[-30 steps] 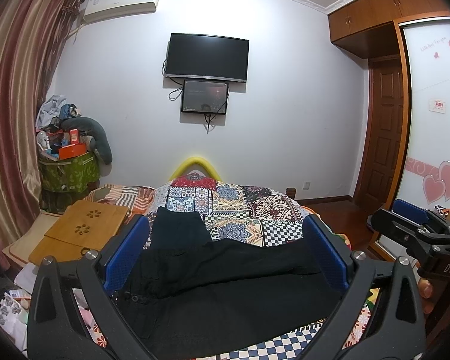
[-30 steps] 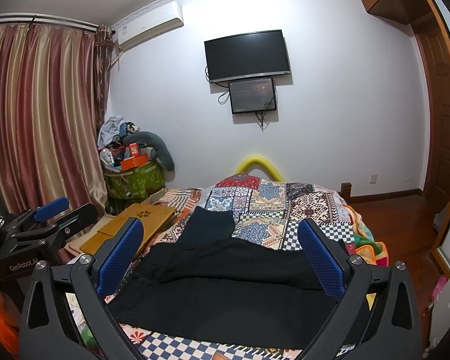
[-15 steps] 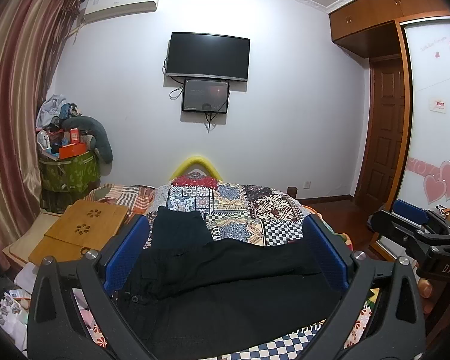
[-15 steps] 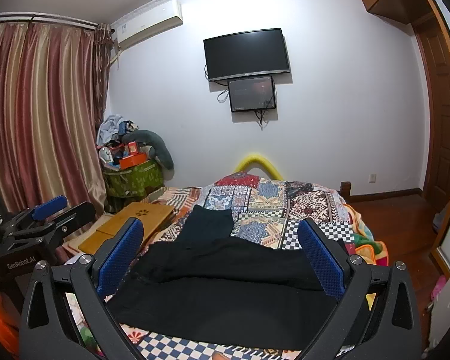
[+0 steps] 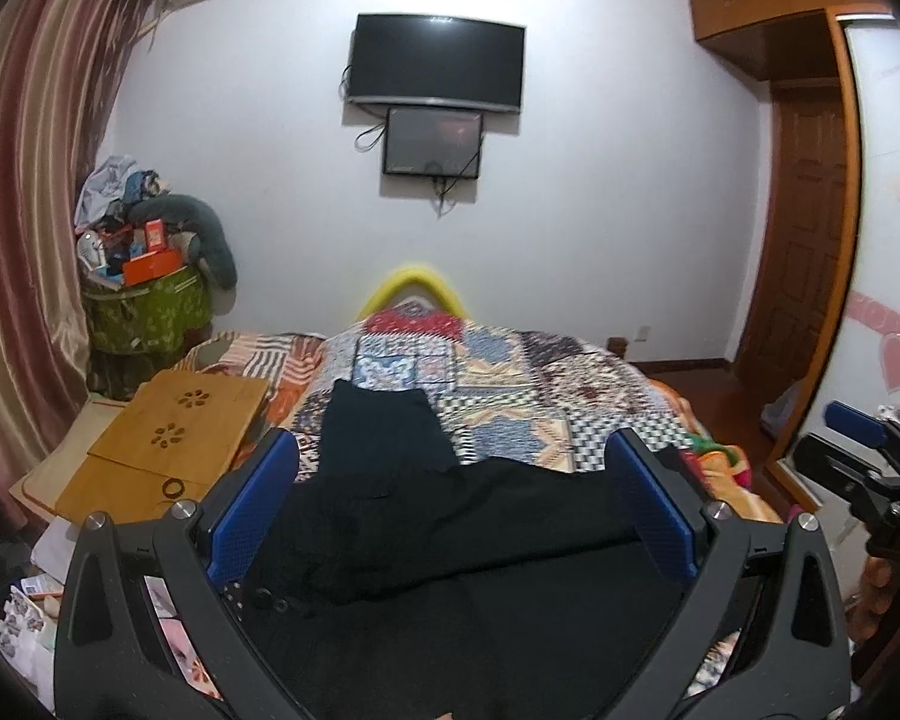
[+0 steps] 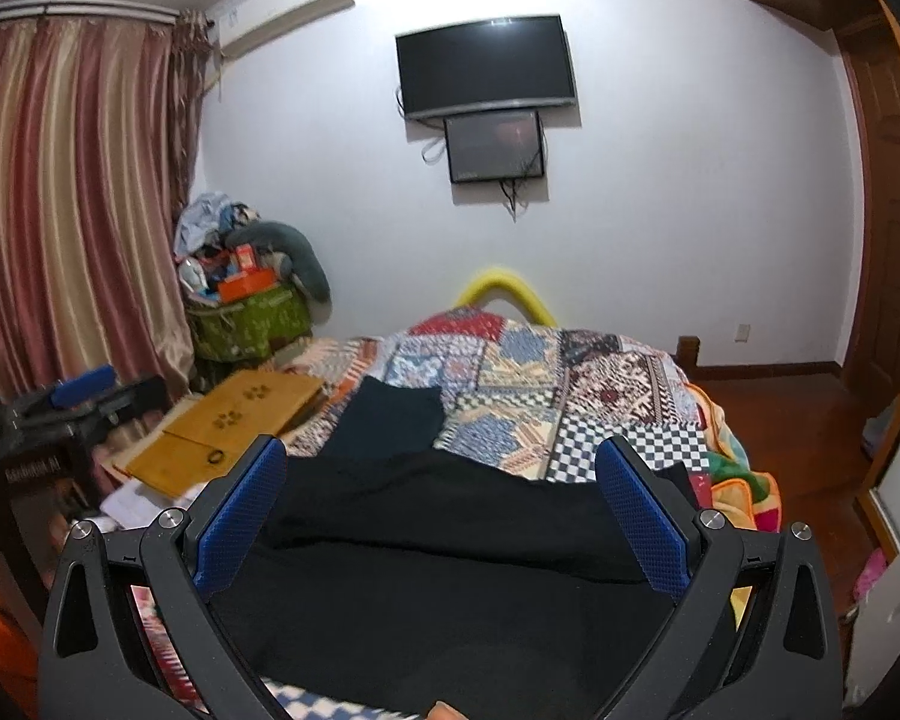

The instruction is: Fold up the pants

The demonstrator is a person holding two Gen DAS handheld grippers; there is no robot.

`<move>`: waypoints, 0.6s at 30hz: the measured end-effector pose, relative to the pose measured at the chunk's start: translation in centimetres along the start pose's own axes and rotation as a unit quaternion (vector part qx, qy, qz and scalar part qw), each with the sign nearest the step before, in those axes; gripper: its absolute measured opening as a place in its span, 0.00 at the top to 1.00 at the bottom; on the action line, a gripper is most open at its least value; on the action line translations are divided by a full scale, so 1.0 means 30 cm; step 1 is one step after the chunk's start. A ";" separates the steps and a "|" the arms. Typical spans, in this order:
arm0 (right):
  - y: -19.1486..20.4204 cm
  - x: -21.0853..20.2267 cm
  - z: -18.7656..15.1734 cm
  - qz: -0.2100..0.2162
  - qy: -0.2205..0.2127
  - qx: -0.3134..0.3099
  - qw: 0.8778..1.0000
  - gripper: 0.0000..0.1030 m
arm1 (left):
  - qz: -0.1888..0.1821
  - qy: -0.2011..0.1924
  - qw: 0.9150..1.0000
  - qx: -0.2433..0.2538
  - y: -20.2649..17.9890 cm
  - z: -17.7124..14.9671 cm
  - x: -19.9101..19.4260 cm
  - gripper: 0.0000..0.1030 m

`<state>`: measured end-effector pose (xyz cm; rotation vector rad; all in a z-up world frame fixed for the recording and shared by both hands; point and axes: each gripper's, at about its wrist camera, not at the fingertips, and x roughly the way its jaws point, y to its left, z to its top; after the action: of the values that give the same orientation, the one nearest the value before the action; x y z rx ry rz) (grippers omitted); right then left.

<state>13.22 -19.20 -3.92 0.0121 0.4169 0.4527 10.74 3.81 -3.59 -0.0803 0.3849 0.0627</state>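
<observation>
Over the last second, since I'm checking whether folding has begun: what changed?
Both cameras dipped a little toward the bed, so the room sits lower in each view. Nothing was grasped: the left gripper and the right gripper stay wide open above the black pants. The pants lie spread on the patchwork quilt as before.

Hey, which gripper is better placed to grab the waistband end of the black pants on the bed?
Left, probably. The left gripper hangs open over the black pants with the buttons near its left jaw. The right gripper, also open, faces plain fabric.
</observation>
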 end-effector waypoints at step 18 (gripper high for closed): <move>-0.289 0.544 -0.102 -0.061 0.151 -0.048 0.985 0.02 | 0.097 0.192 0.976 -0.044 0.526 -0.104 0.739 0.16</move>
<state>29.00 -20.29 -13.94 -0.1774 0.6899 0.3530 28.87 20.24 -15.87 -0.1435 0.7757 0.2591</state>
